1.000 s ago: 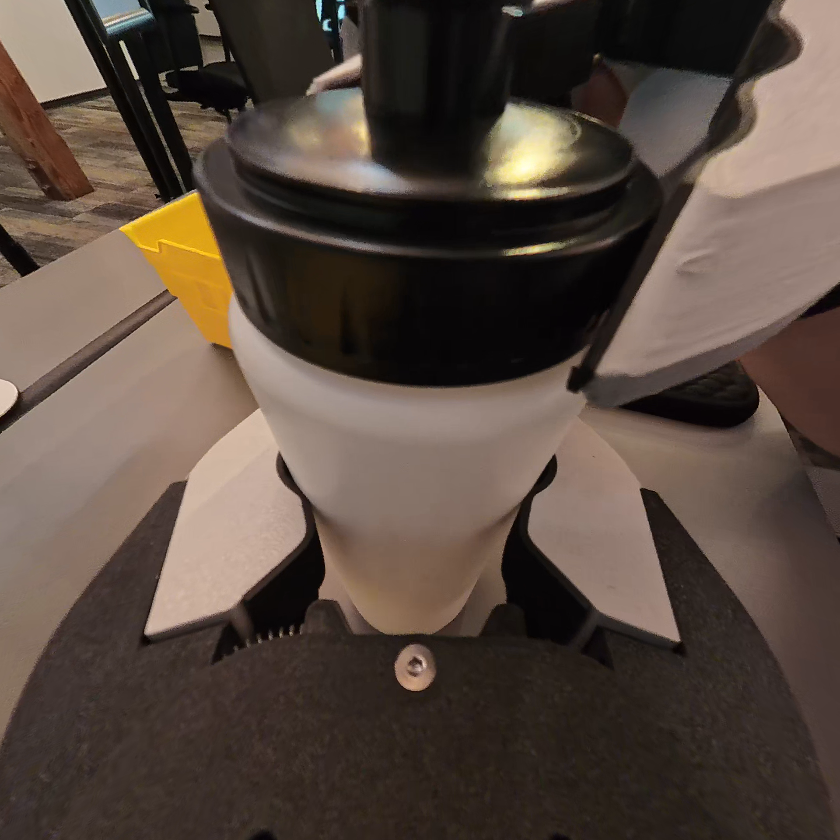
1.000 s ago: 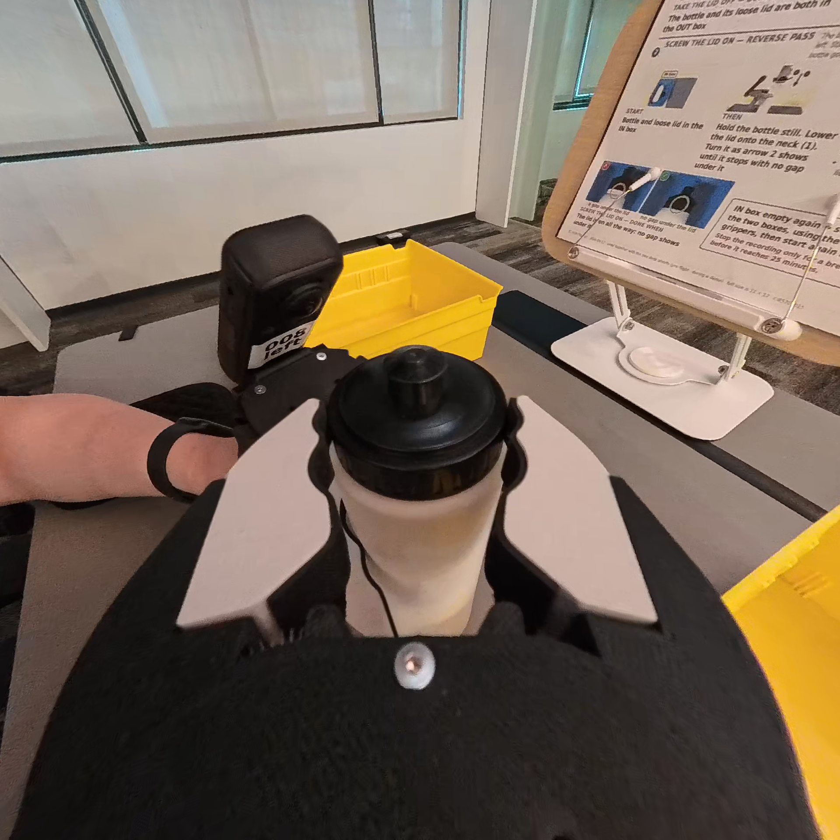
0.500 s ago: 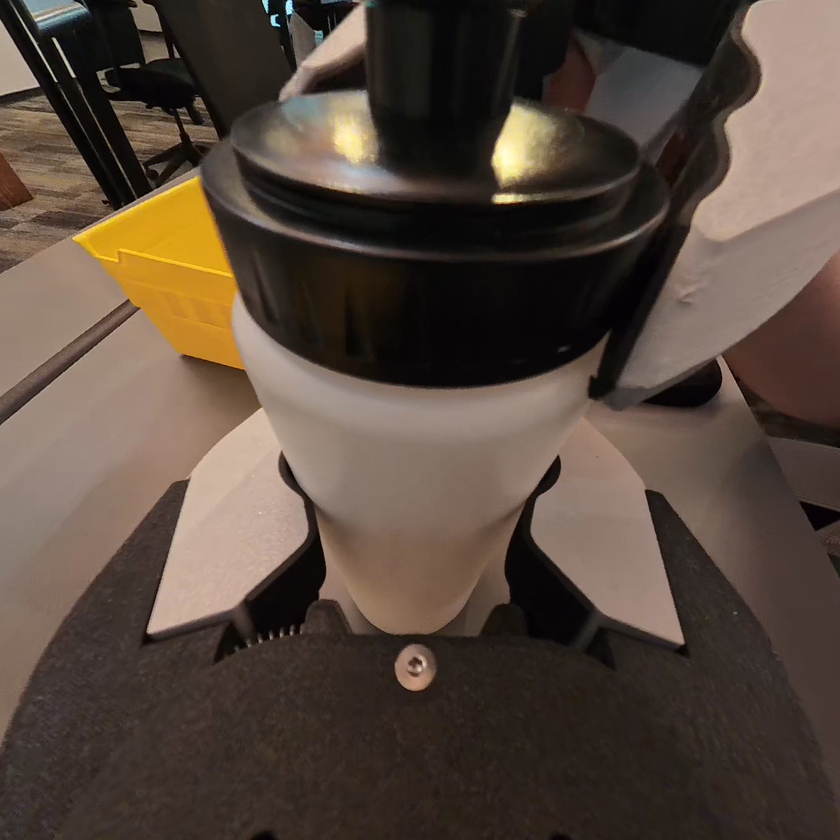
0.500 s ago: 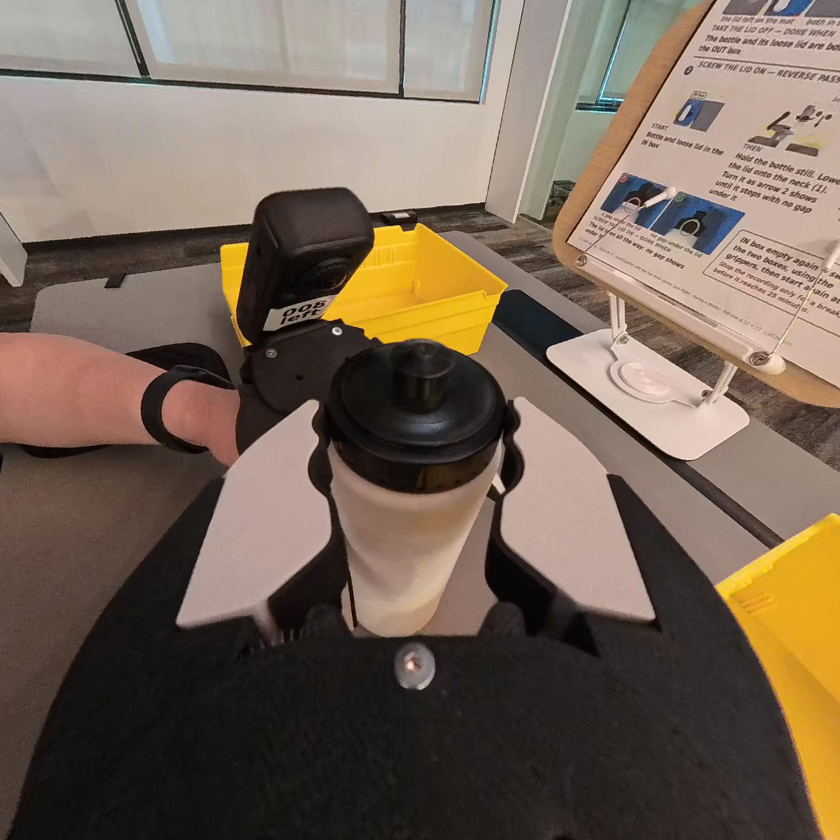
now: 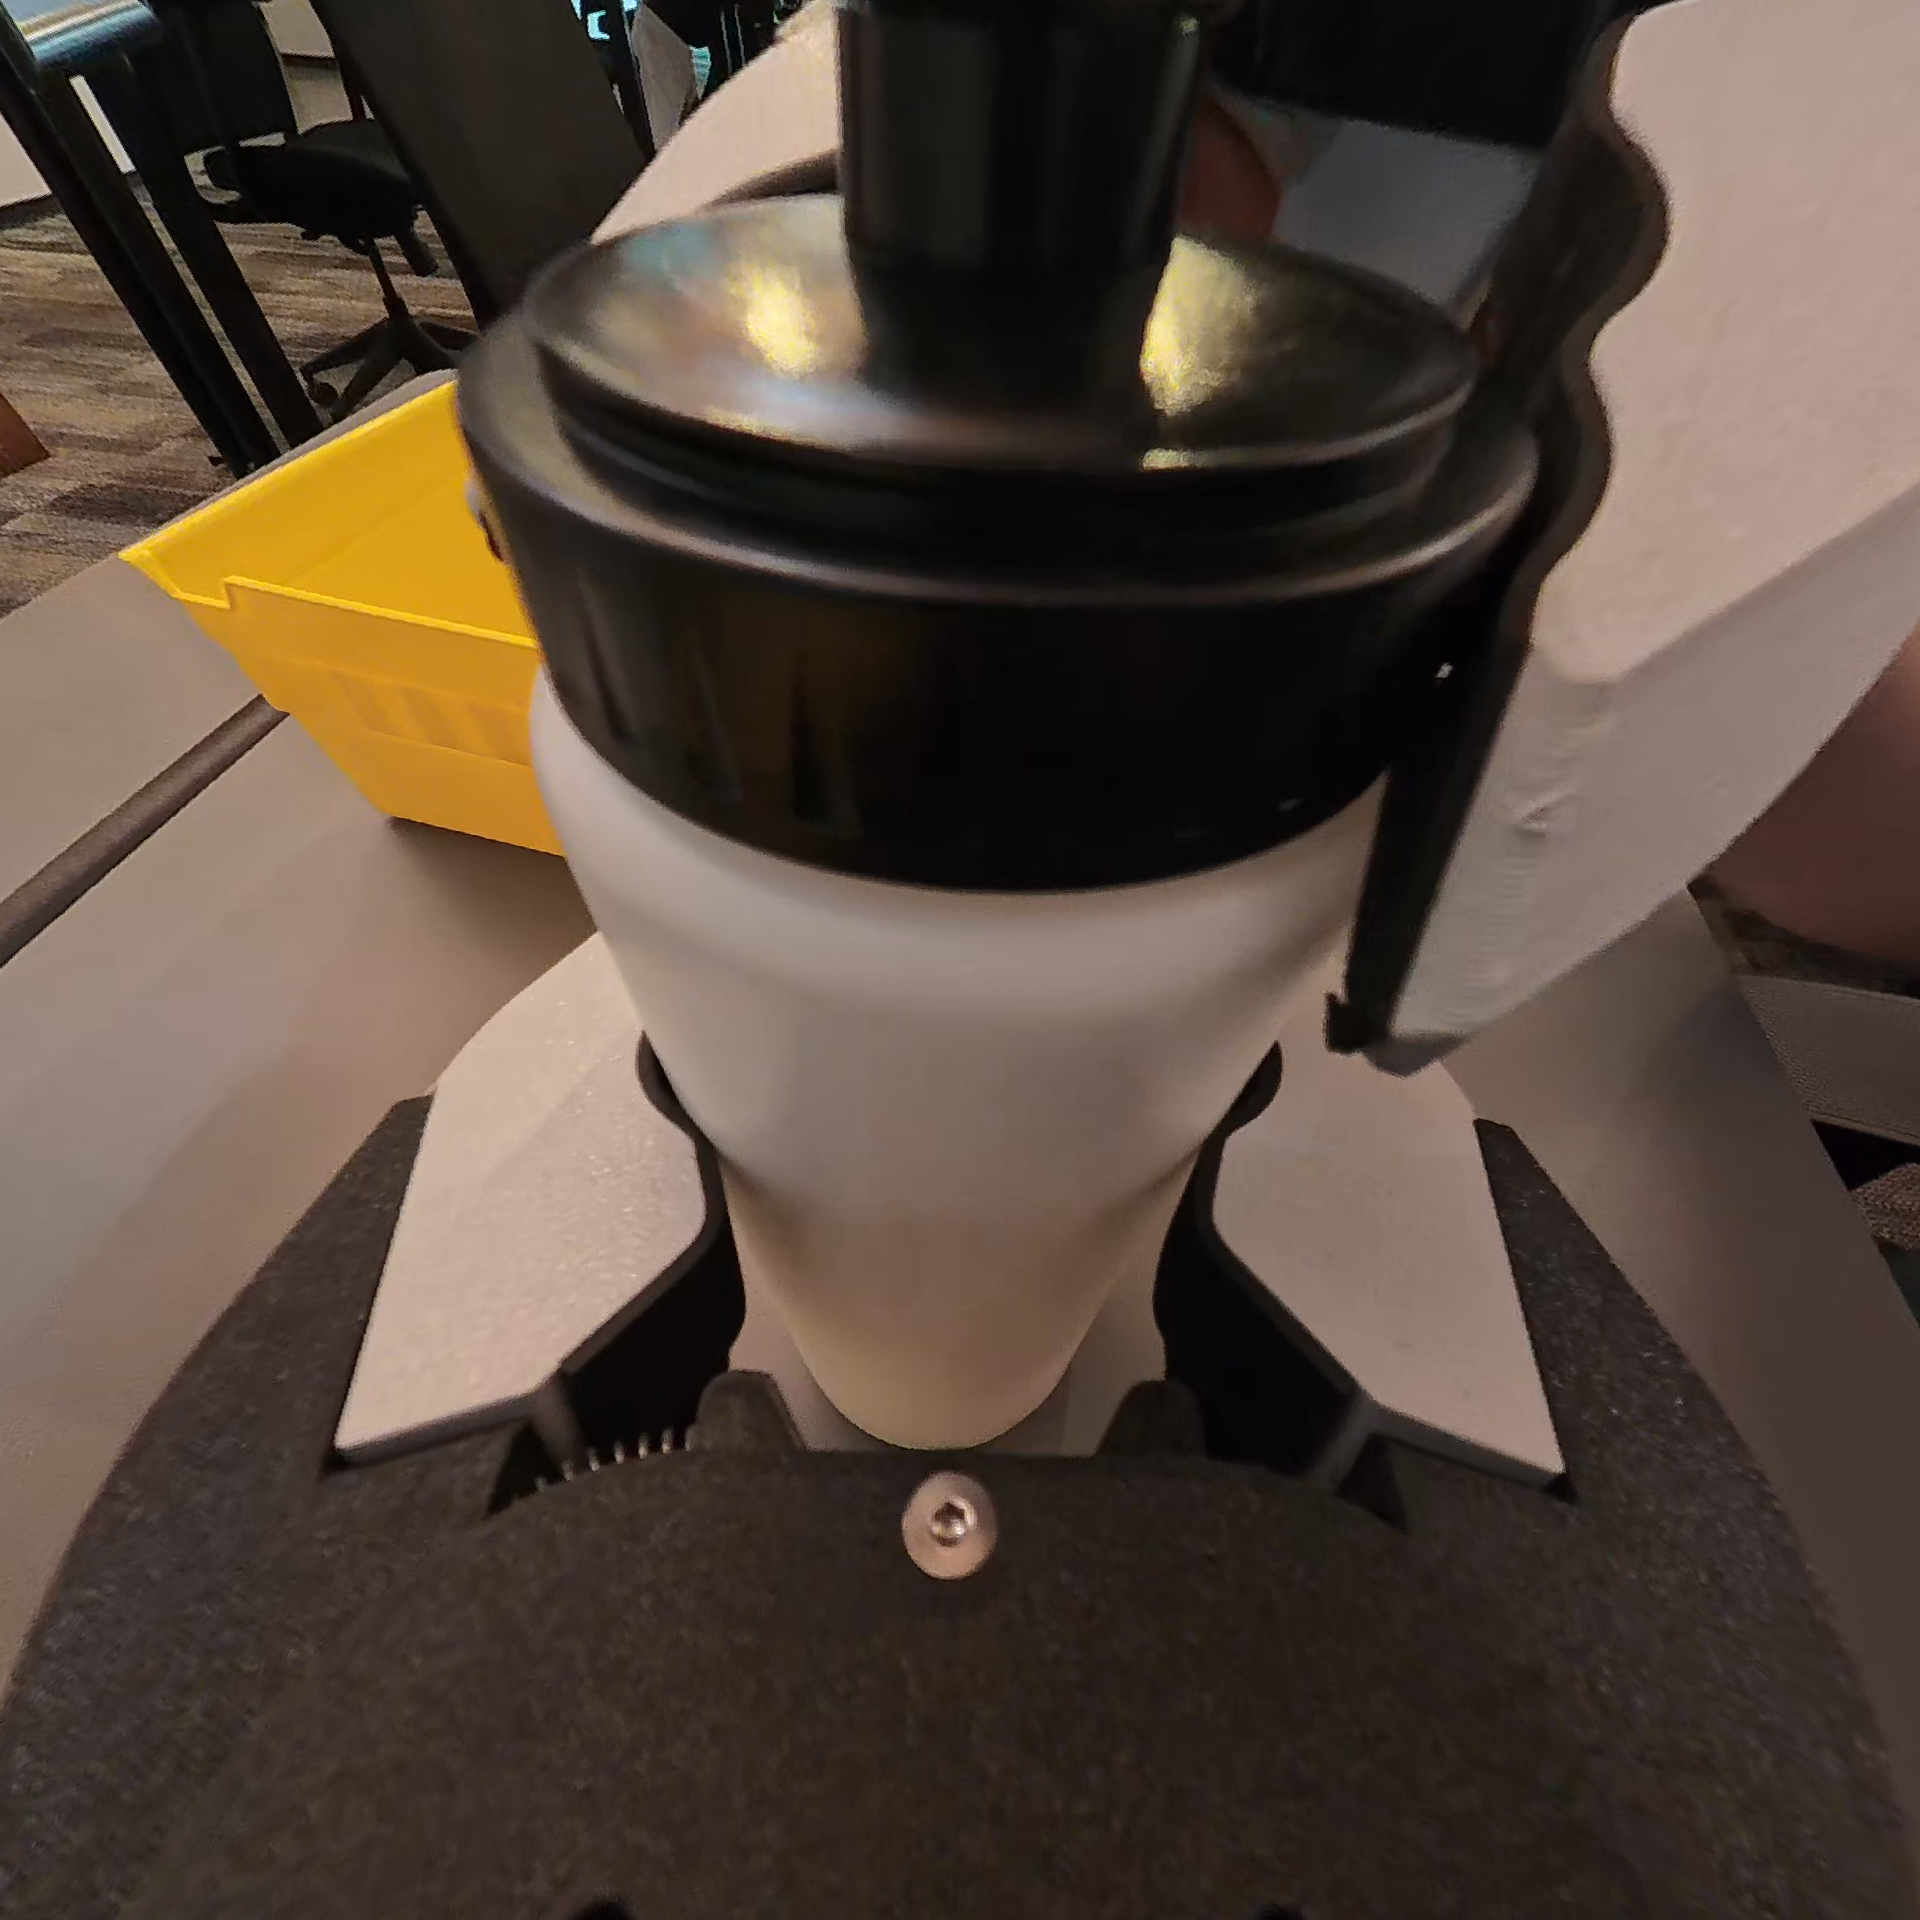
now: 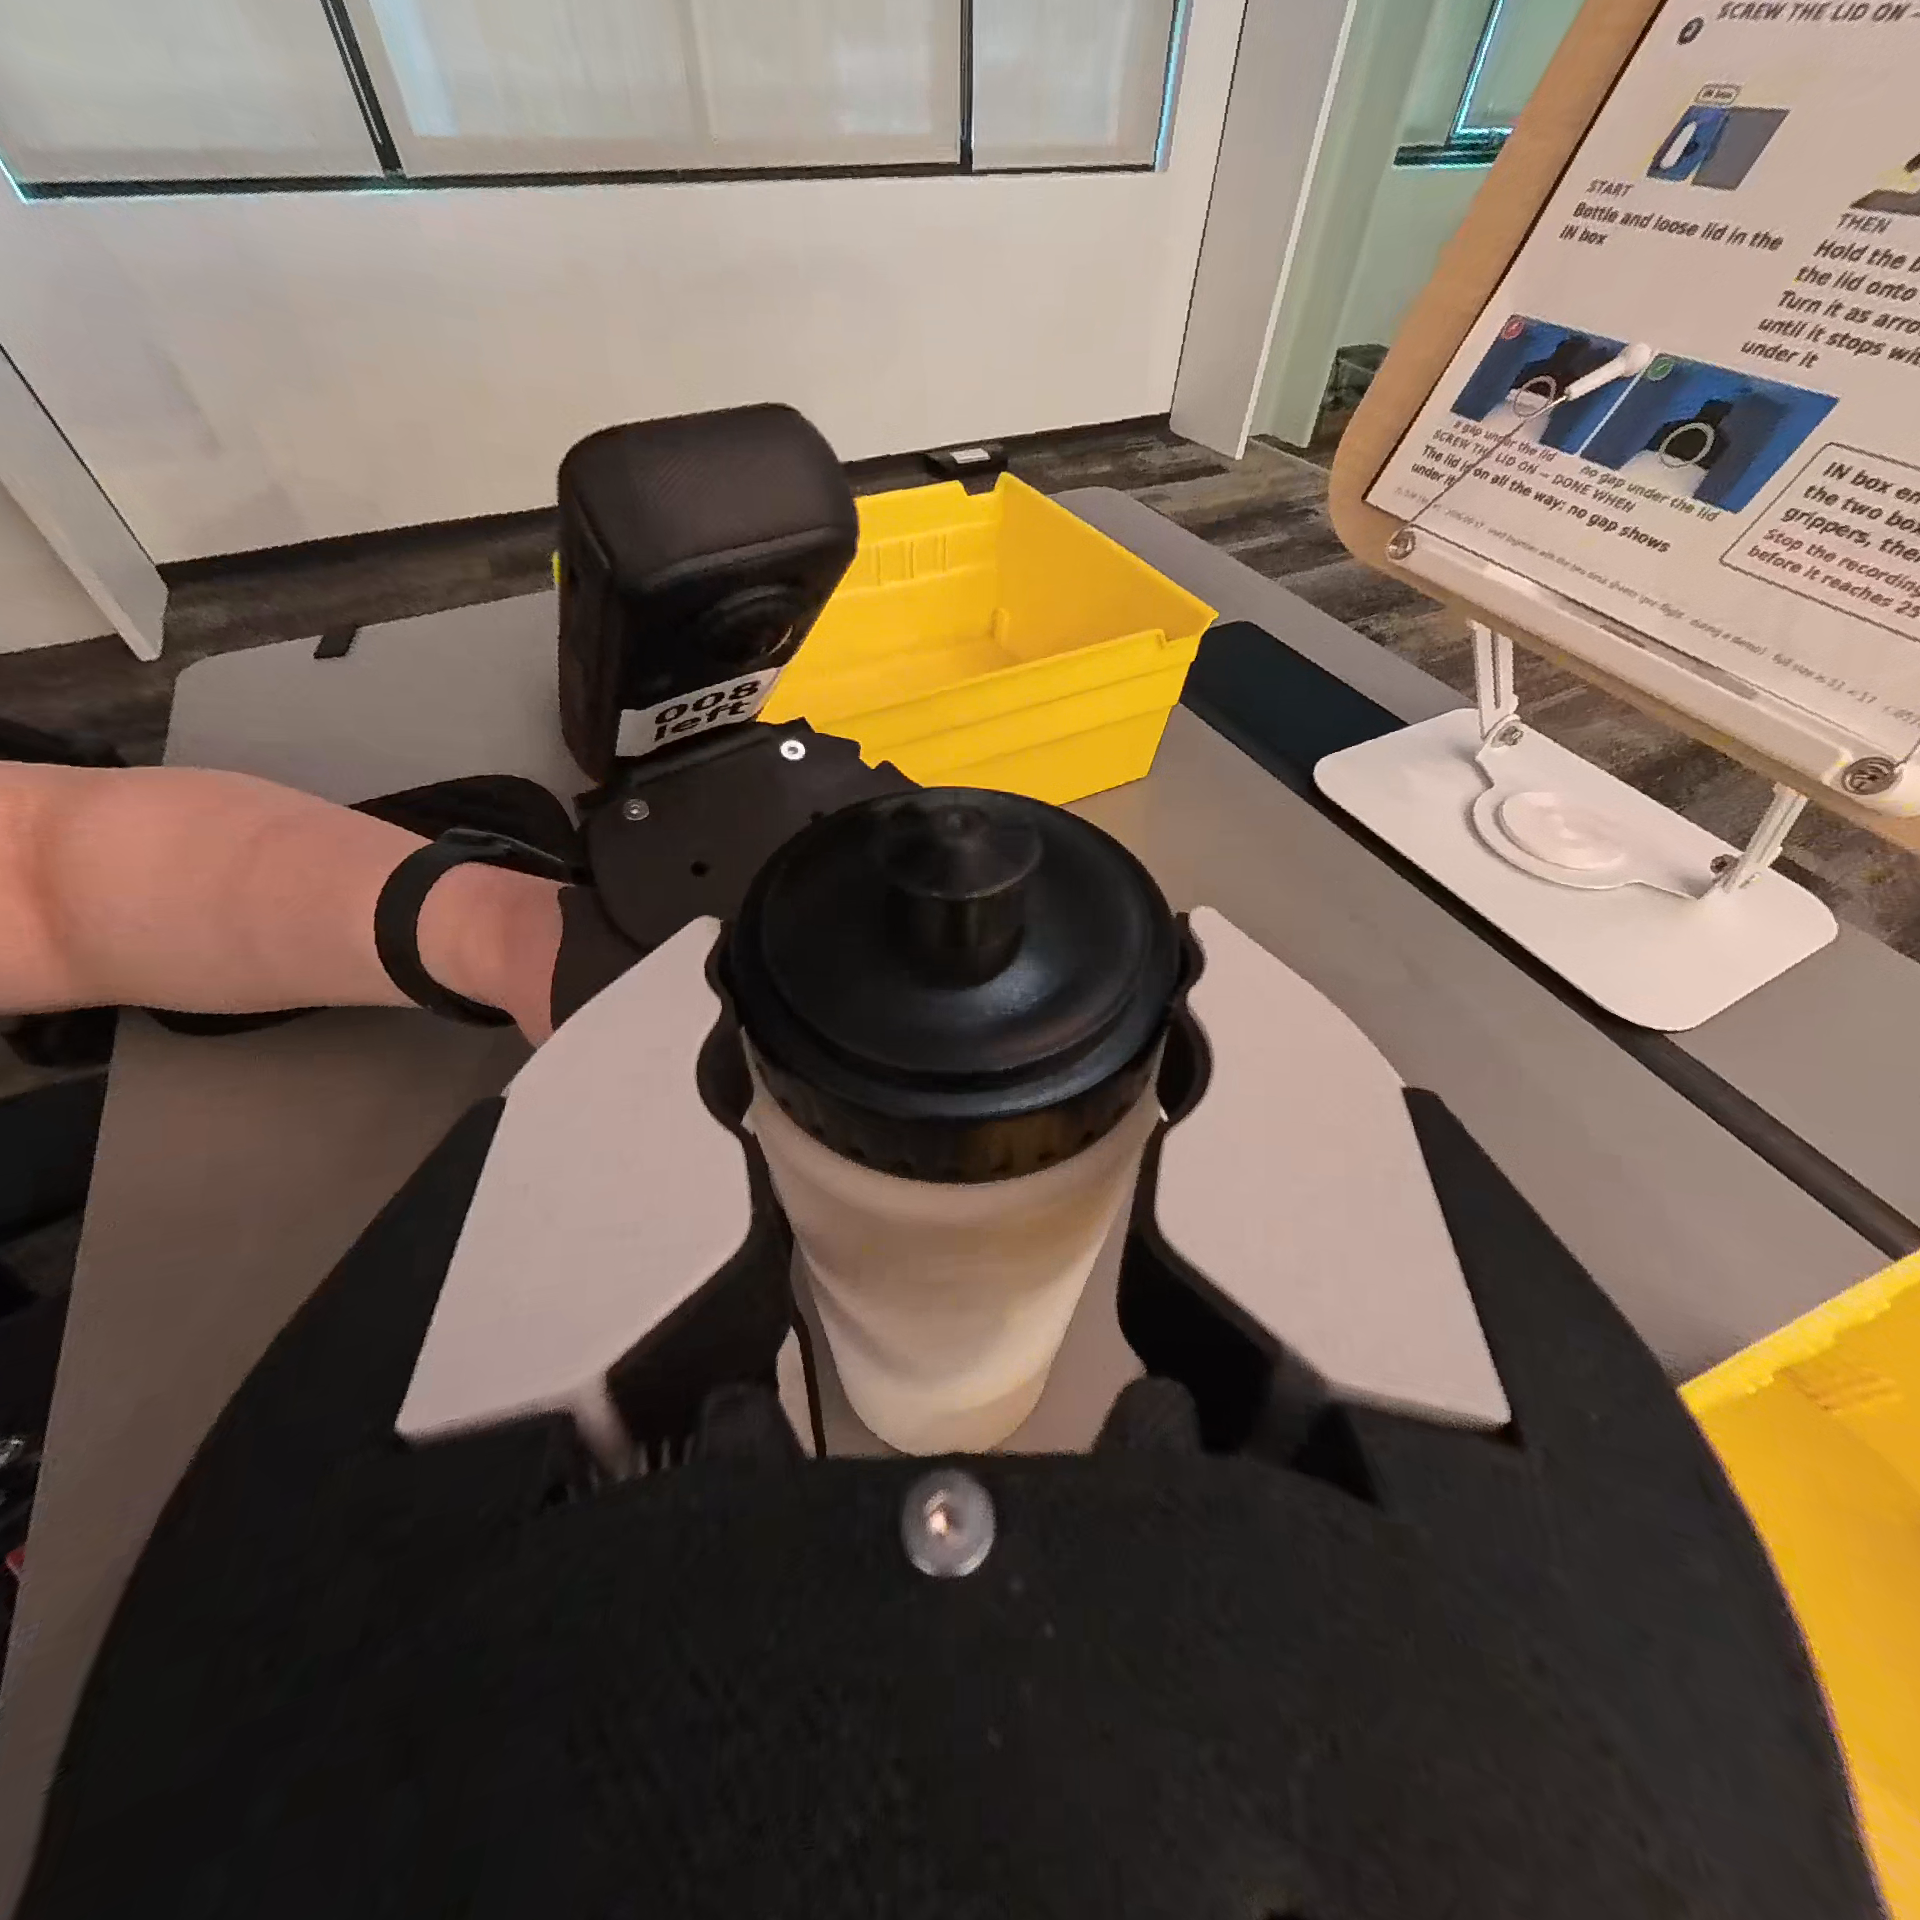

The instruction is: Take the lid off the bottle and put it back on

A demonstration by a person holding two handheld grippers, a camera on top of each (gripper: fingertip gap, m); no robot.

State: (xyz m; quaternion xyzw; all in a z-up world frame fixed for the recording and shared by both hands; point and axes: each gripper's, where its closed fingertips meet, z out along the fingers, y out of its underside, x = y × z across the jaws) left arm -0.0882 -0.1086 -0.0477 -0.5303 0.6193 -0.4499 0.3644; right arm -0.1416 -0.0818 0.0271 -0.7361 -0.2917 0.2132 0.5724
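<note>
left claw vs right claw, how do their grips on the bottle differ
The left claw clamps the bottle's white body low down; the right claw clamps the black lid at the top. The left claw approaches from across the bottle, facing the right claw. Both are shut on it.

We note the bottle (image 5: 935, 1091) — a white, matte, somewhat translucent plastic body, wide at the shoulder and narrowing lower down as we see it. It stands upright over the grey table top; its base is hidden from us. The lid (image 5: 987, 665) sits on the neck: black, glossy, round, with fine vertical ribs around its skirt and a stubby spout rising from the centre of a domed top. In the right wrist view the bottle (image 6: 935, 1288) and lid (image 6: 956, 997) look level — we see no gap under the skirt.
</note>
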